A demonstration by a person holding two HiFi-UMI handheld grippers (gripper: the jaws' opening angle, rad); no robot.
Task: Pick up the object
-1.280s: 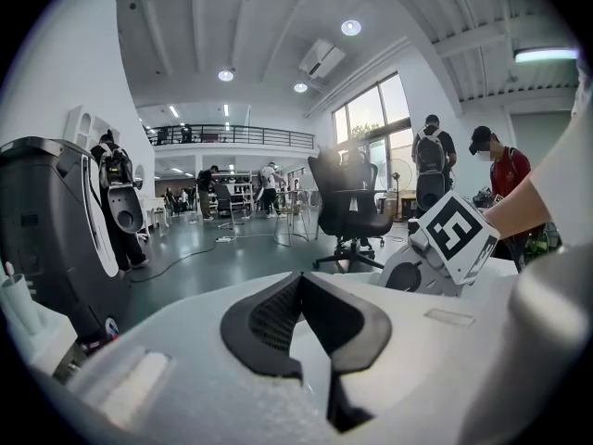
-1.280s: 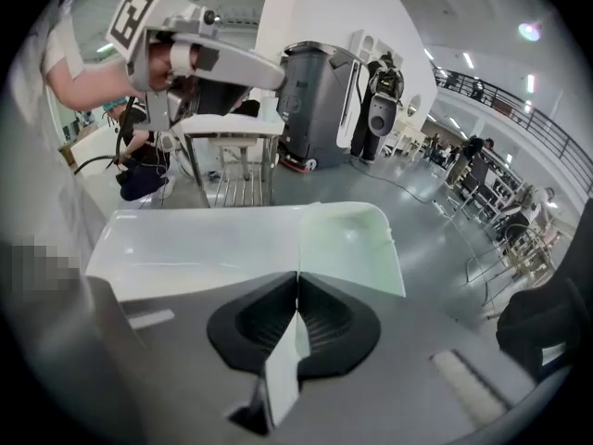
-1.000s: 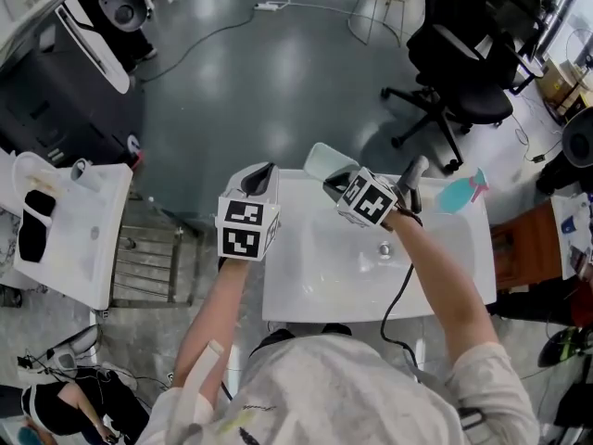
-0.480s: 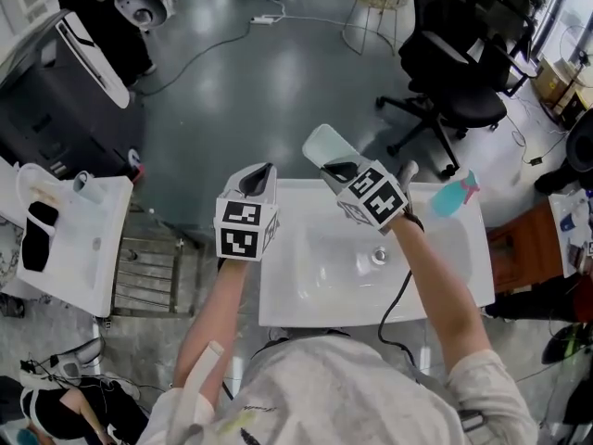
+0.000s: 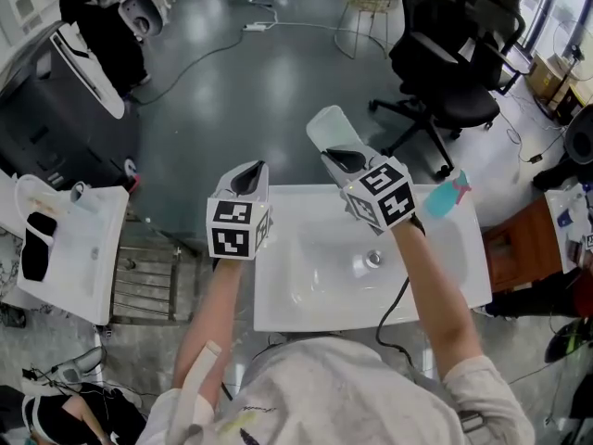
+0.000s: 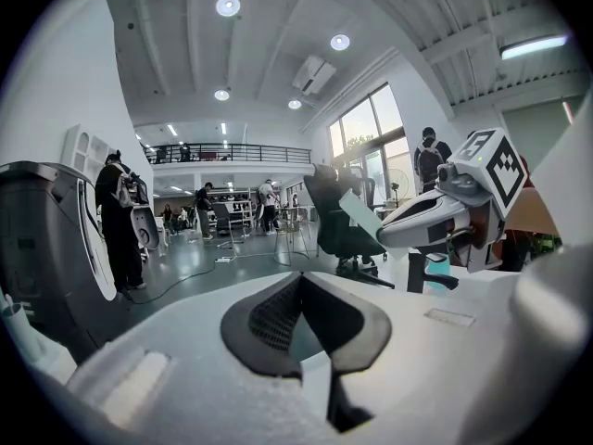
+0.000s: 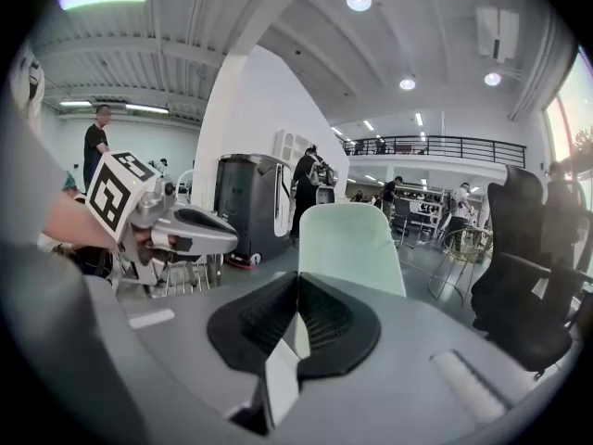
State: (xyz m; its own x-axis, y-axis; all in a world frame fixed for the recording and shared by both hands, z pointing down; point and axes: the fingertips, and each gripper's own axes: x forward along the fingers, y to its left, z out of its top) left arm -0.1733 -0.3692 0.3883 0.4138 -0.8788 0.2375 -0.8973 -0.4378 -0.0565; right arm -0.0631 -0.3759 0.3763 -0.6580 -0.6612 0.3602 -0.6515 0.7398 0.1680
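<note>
1. Gripping a pale green flat piece [image 5: 329,130], the right gripper [image 5: 341,160] has its jaws pinched narrow on the piece's near edge. In the right gripper view the piece [image 7: 350,248] stands up just past the jaws, with rounded far corners.
2. Piece is in the air above the far edge of the white basin [image 5: 278,313], touching only the jaws.
3. Left gripper [image 5: 248,176] sits left of the right one, over the basin's far left corner. Its jaws are together, with nothing between them in the left gripper view [image 6: 301,311].
4. Drain [image 5: 373,260] is near the basin's middle, just left of the right forearm.
5. Teal spray bottle [image 5: 445,196] is at the basin's far right edge, right of the right gripper.
6. Black office chair [image 5: 445,72] is on the floor, far right, apart from the basin.
</note>
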